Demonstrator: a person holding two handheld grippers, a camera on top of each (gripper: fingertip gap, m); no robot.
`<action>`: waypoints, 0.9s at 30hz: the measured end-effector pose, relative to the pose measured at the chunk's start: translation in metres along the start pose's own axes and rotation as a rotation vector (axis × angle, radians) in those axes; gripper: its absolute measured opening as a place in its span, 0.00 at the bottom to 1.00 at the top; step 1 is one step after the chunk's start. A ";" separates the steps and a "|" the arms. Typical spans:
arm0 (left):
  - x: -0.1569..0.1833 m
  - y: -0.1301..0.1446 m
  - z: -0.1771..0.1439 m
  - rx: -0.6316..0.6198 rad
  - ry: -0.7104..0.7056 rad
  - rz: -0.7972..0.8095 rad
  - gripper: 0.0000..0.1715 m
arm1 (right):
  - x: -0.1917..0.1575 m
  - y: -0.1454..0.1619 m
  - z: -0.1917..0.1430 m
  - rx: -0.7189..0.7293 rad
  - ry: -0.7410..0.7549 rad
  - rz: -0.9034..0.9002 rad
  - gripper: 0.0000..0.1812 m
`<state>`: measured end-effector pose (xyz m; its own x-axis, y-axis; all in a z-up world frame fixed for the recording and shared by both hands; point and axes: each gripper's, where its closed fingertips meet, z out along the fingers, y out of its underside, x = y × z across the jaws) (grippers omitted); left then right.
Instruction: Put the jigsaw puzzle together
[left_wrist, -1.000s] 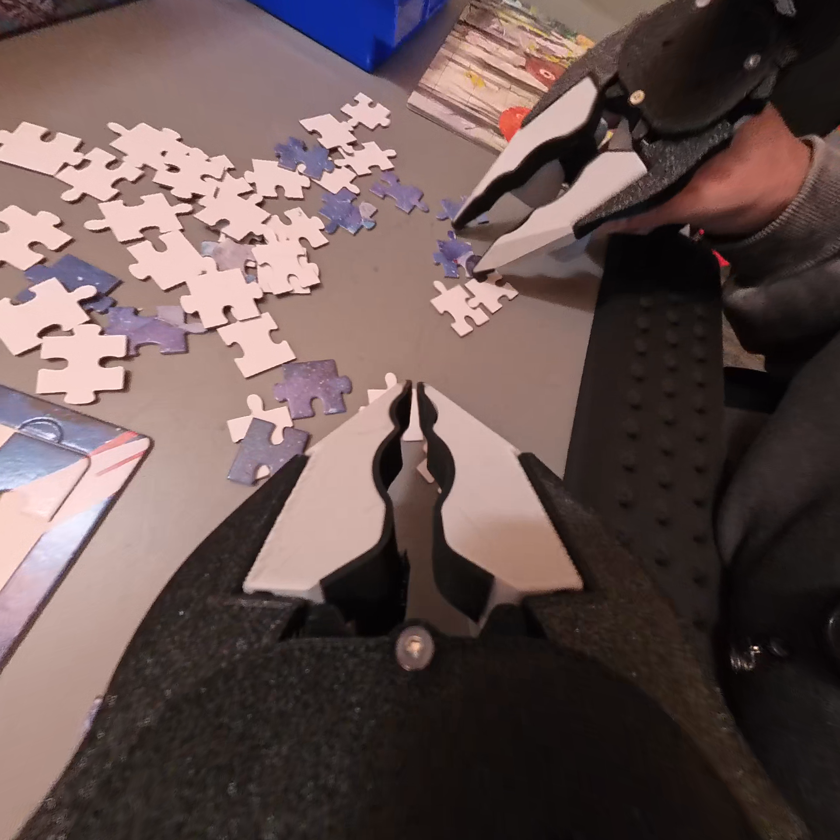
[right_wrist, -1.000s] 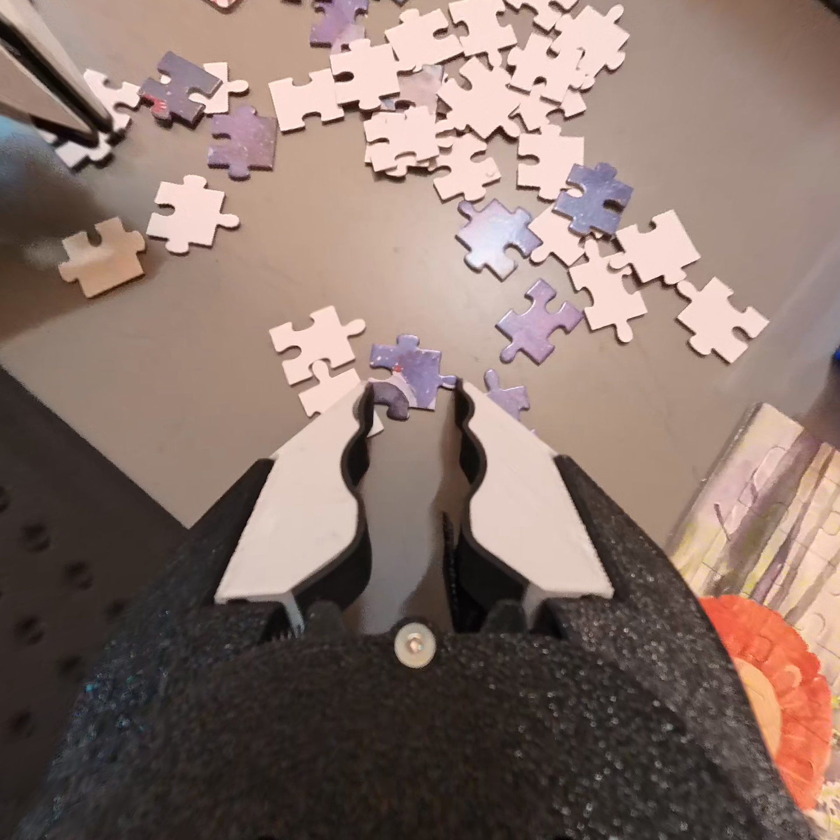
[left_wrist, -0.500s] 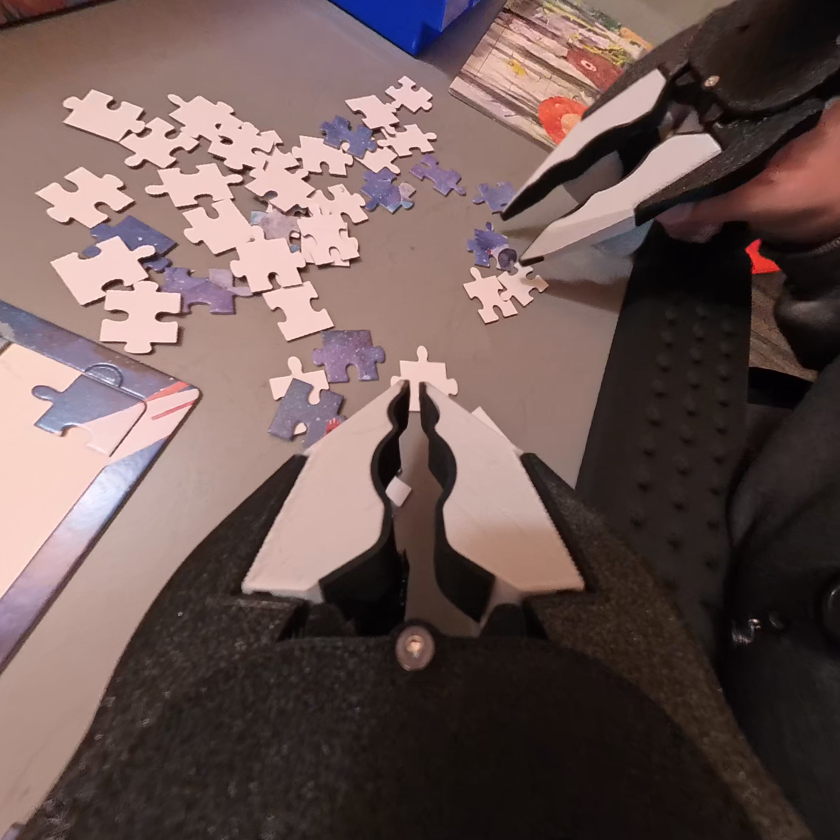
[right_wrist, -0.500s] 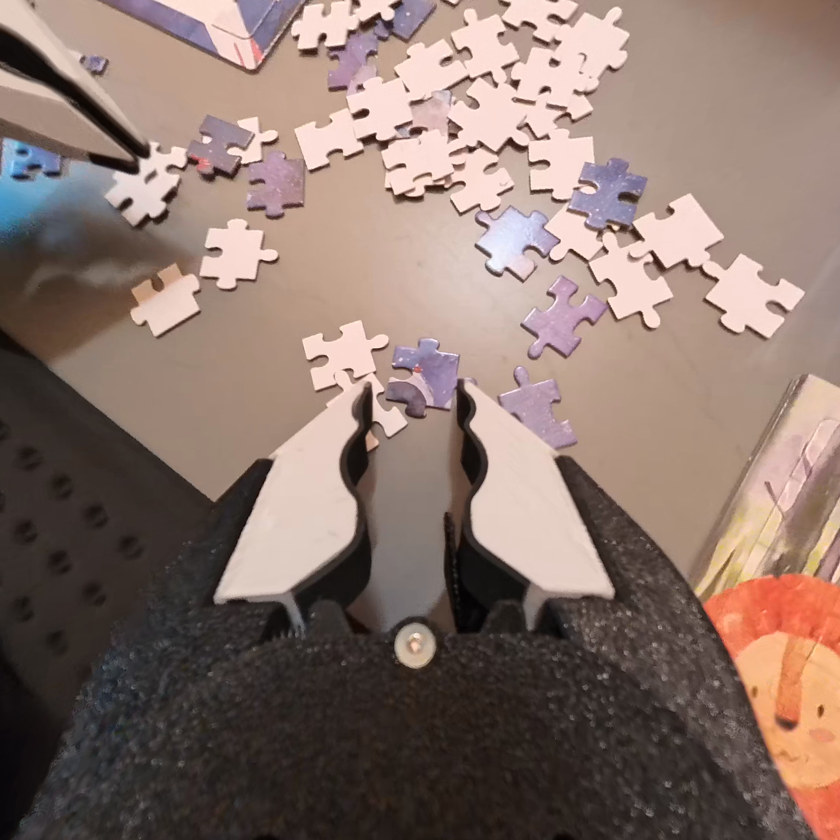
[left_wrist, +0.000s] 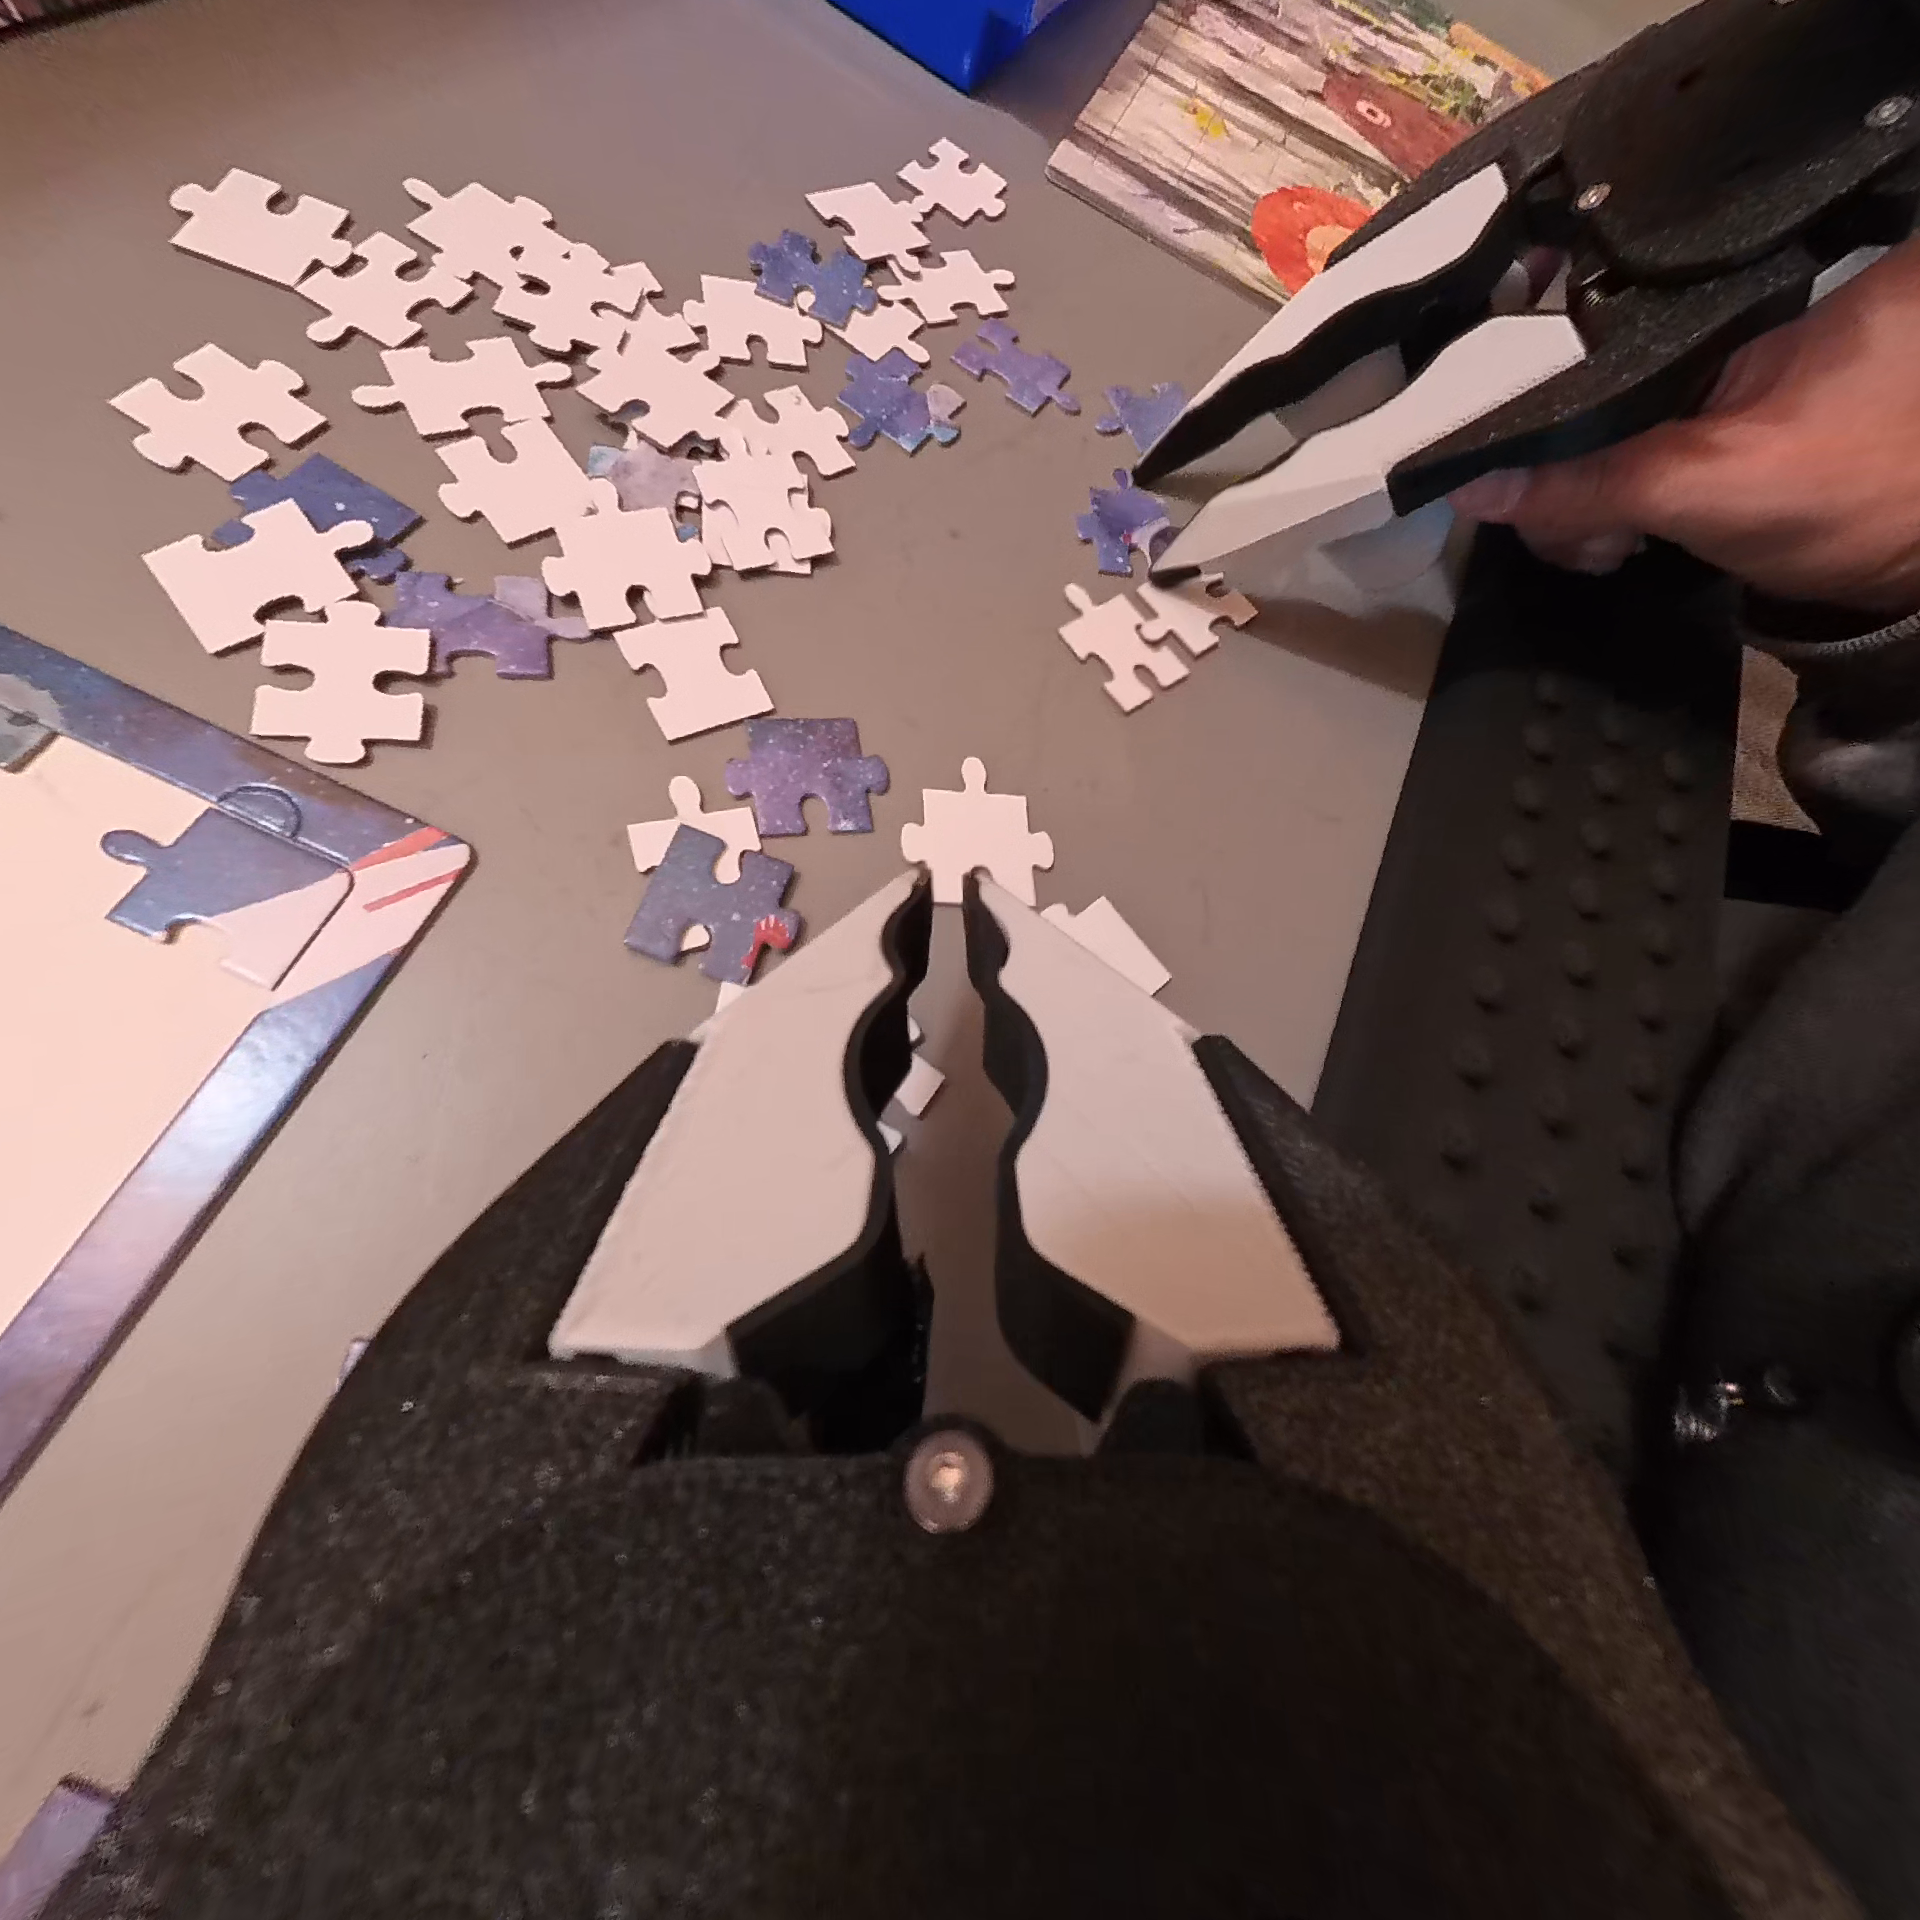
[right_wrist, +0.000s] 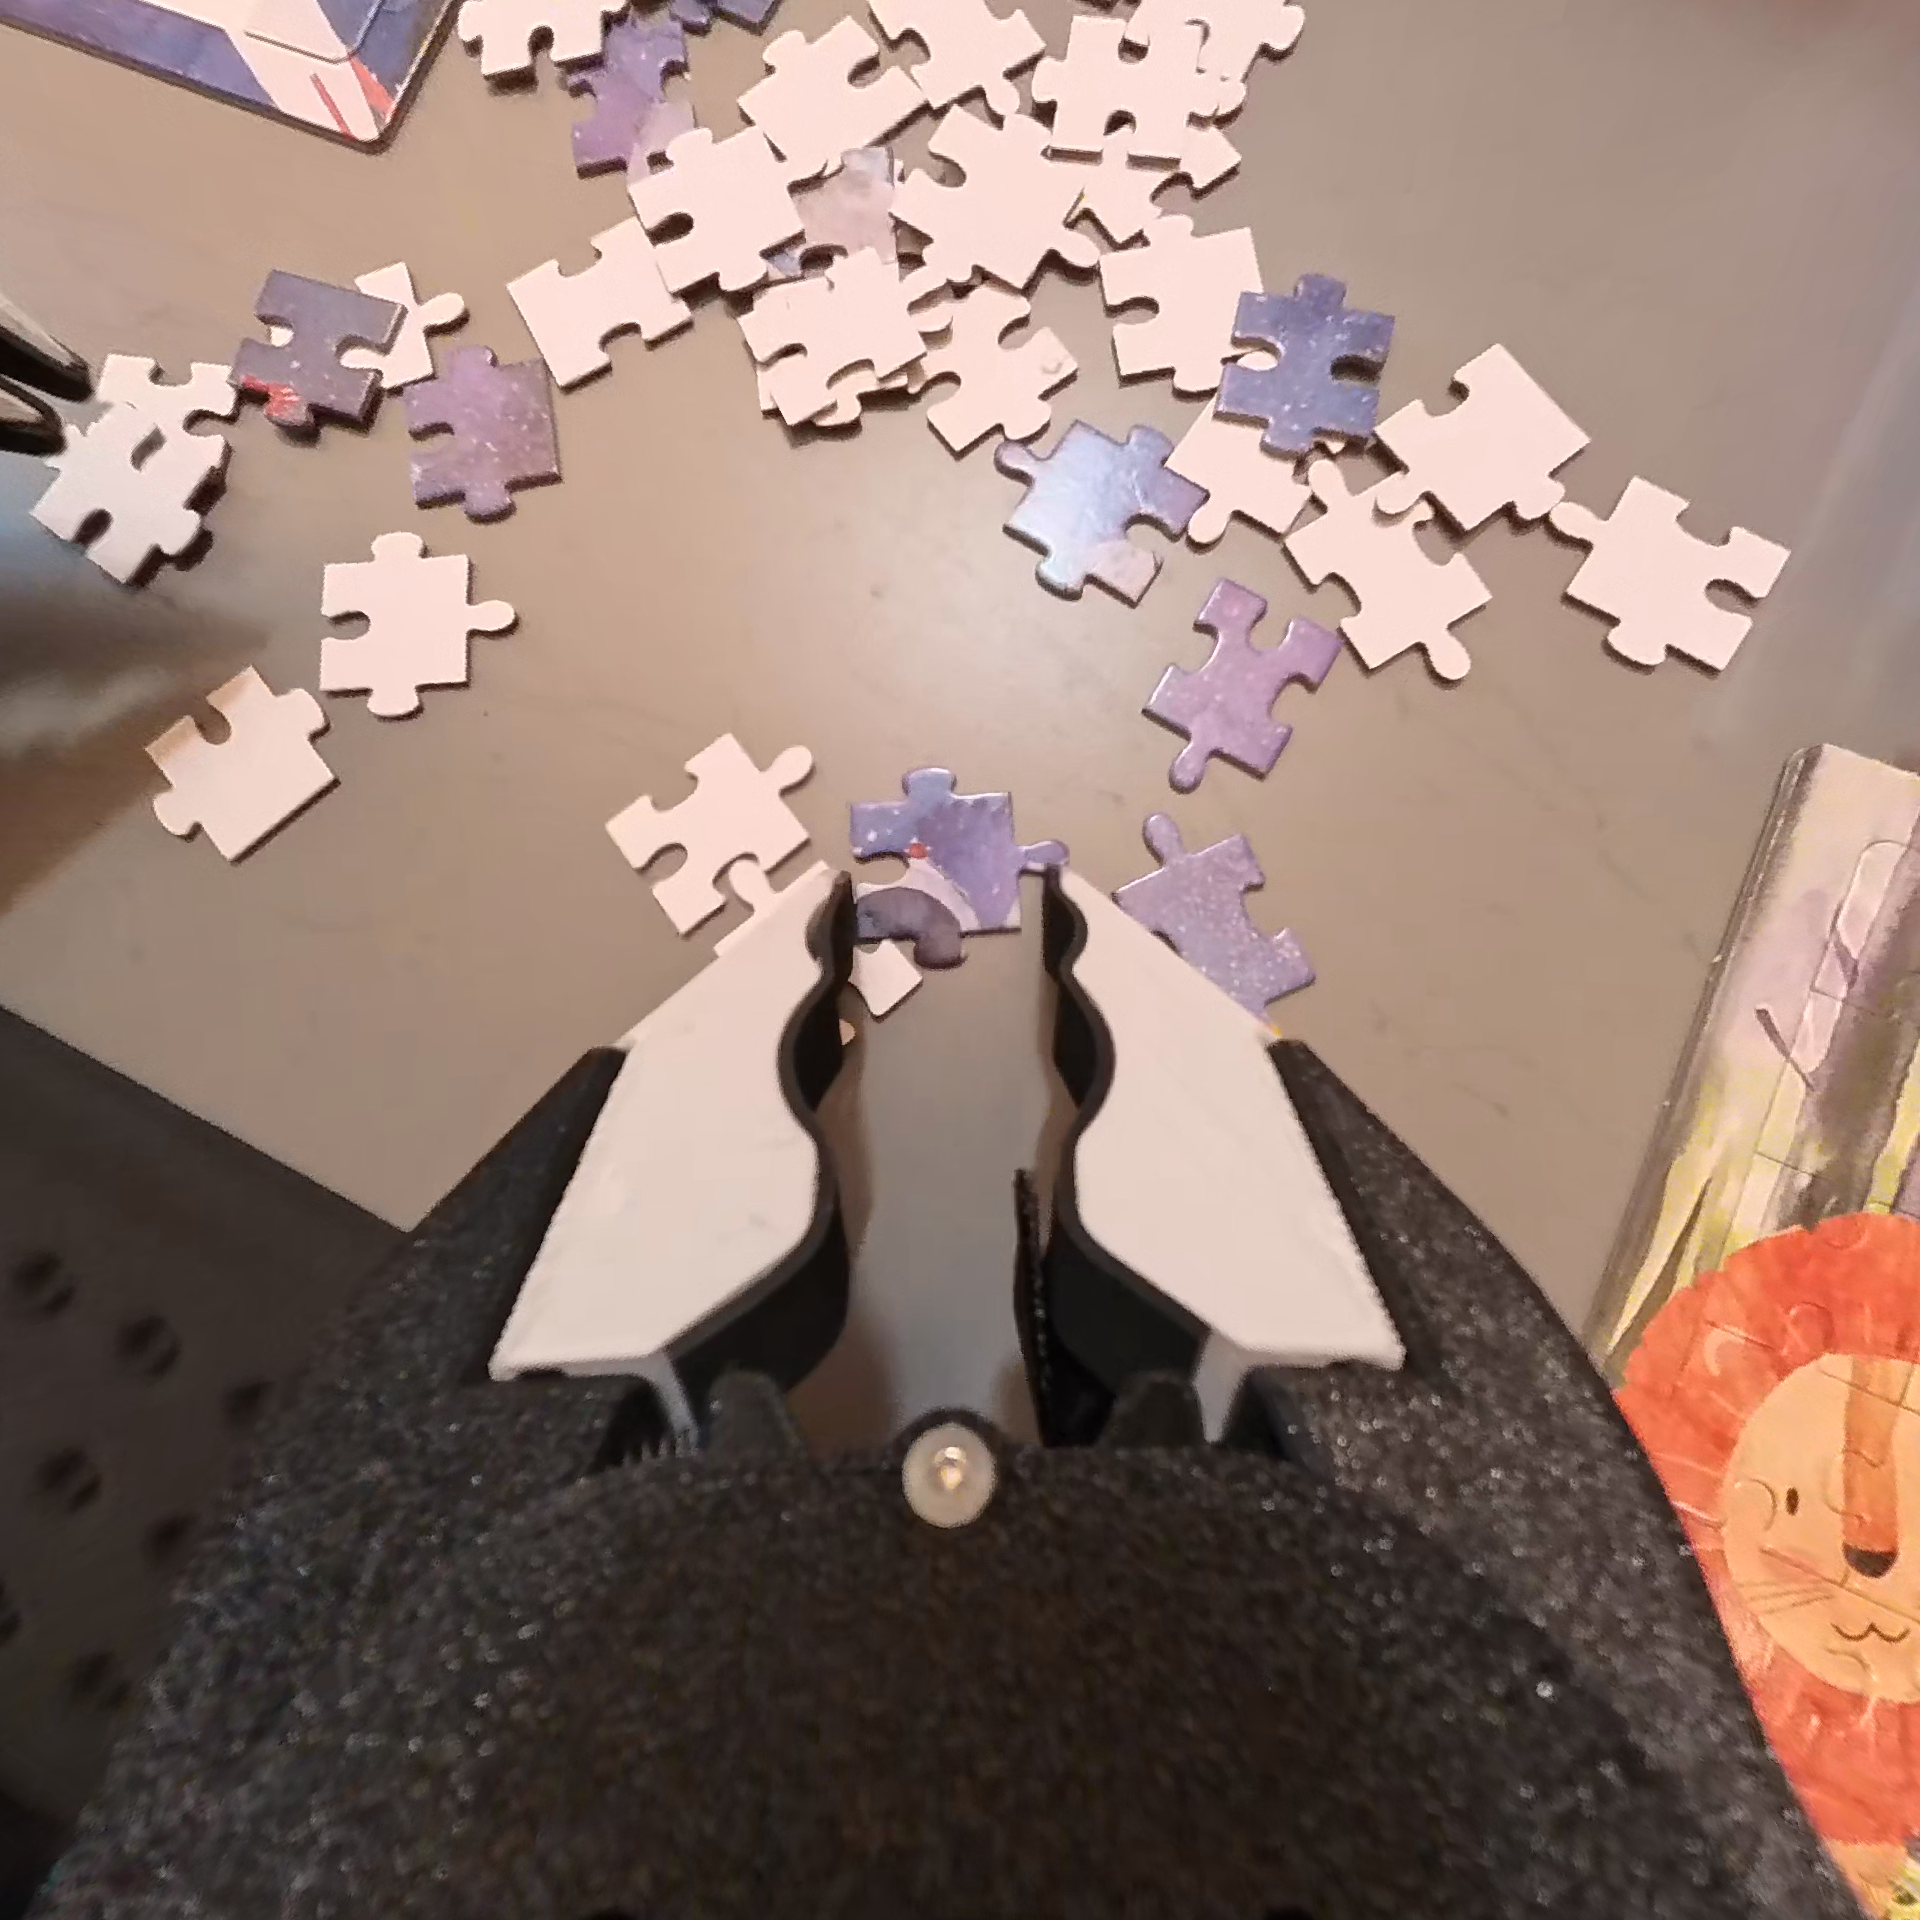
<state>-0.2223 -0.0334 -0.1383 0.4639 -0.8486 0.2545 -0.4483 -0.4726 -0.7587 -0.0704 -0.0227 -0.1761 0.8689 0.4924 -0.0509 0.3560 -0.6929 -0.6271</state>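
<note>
Closing right gripper (right_wrist: 948, 896) fingers, spread narrowly, astride purple piece (right_wrist: 943, 864) | squeeze edges squarely | left gripper (left_wrist: 943, 881) nearly shut, white piece (left_wrist: 977, 831) at tips, grip unclear | counter (right_wrist: 831, 623) flat

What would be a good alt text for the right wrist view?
The open right gripper hovers low over a grey table, its tips on either side of a purple puzzle piece. Beyond lie scattered pieces, mostly white side up; a lion puzzle lies at right.
</note>
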 end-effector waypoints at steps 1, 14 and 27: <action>-0.001 0.001 -0.001 0.001 -0.004 -0.004 0.03 | 0.001 0.000 0.000 0.001 -0.002 0.005 0.19; -0.023 0.004 -0.014 0.022 -0.106 -0.070 0.03 | -0.003 -0.014 -0.002 0.036 -0.005 -0.025 0.05; -0.061 0.000 -0.023 0.014 -0.276 -0.168 0.04 | -0.092 -0.076 -0.001 0.174 -0.234 -0.193 0.08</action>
<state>-0.2680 0.0125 -0.1403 0.7213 -0.6614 0.2058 -0.3380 -0.5954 -0.7289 -0.1776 -0.0159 -0.1234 0.6816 0.7271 -0.0828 0.4242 -0.4848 -0.7649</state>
